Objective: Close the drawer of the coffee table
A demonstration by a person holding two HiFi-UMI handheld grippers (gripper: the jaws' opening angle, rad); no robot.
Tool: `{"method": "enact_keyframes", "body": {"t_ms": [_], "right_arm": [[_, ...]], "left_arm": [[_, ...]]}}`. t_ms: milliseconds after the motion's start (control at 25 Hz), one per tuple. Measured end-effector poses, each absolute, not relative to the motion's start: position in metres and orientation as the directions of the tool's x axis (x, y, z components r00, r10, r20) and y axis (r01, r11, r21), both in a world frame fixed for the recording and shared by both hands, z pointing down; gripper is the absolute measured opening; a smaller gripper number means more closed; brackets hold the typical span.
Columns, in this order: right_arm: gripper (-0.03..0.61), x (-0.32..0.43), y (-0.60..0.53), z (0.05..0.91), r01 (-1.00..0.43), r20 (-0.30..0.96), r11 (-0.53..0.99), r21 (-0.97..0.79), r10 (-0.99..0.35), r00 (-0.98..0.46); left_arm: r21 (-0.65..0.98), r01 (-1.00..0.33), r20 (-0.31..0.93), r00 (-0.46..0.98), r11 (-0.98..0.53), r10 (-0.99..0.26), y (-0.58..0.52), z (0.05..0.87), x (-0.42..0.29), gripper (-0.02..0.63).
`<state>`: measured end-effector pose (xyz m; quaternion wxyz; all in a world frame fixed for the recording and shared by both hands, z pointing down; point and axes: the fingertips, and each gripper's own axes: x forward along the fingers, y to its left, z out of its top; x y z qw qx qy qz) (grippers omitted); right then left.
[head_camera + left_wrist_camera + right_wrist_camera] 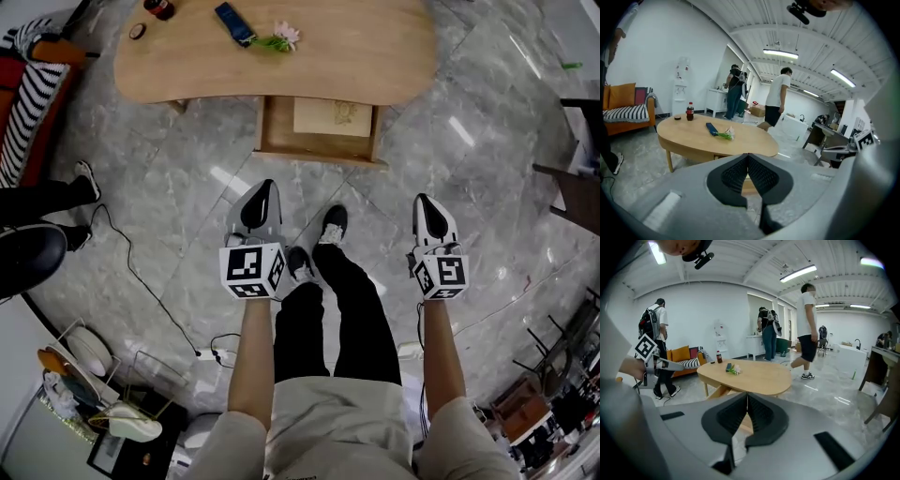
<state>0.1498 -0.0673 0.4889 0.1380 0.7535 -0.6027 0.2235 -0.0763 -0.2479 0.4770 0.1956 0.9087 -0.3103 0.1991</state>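
In the head view the oval wooden coffee table [375, 66] stands ahead, and its drawer [319, 152] is pulled out toward me with a pale sheet inside. My left gripper [265, 190] and right gripper [426, 202] hover side by side over the grey floor, short of the drawer front, one to each side of it. Both are shut and hold nothing. The left gripper view shows its pads [748, 155] meeting, with the table [693, 136] beyond. In the right gripper view the jaws [747, 394] are likewise together and the table [754, 376] lies ahead.
On the tabletop lie a cola bottle [159, 7], a blue object [232, 23] and a small flower [278, 37]. My own legs [328, 281] stand between the grippers. A striped sofa [23, 103], someone's shoes [84, 183] and a floor cable [141, 281] sit left; dark furniture [577, 187] right.
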Motion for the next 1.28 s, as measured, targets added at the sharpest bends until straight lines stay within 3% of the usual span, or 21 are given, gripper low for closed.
{"method": "enact_keyframes", "body": {"t_ms": [400, 760, 960, 1160, 1280], "right_arm": [[0.017, 0.215, -0.079, 0.642, -0.978, 0.388, -0.207, 0.027, -0.899, 0.201], [0.017, 0.238, -0.070, 0.750, -0.978, 0.269, -0.198, 0.067, -0.940, 0.209], [0.018, 0.226, -0.051, 0.780, -0.967, 0.253, -0.253, 0.042, -0.933, 0.255], [0.018, 0.199, -0.050, 0.769, -0.988, 0.183, -0.136, 0.070, -0.972, 0.146], [0.073, 0.190, -0.054, 0.756, -0.990, 0.144, -0.125, 0.064, -0.981, 0.133]], "left_arm": [[0.190, -0.648, 0.351, 0.747, -0.738, -0.565, -0.294, 0.625, -0.073, 0.009], [0.158, -0.674, 0.228, 0.736, -0.722, -0.637, -0.311, 0.731, -0.117, 0.009], [0.153, -0.652, 0.213, 0.756, -0.743, -0.619, -0.298, 0.763, -0.117, 0.009], [0.145, -0.612, 0.199, 0.788, -0.778, -0.583, -0.291, 0.762, -0.097, 0.009], [0.139, -0.604, 0.220, 0.792, -0.785, -0.570, -0.287, 0.757, -0.087, 0.009]]}}
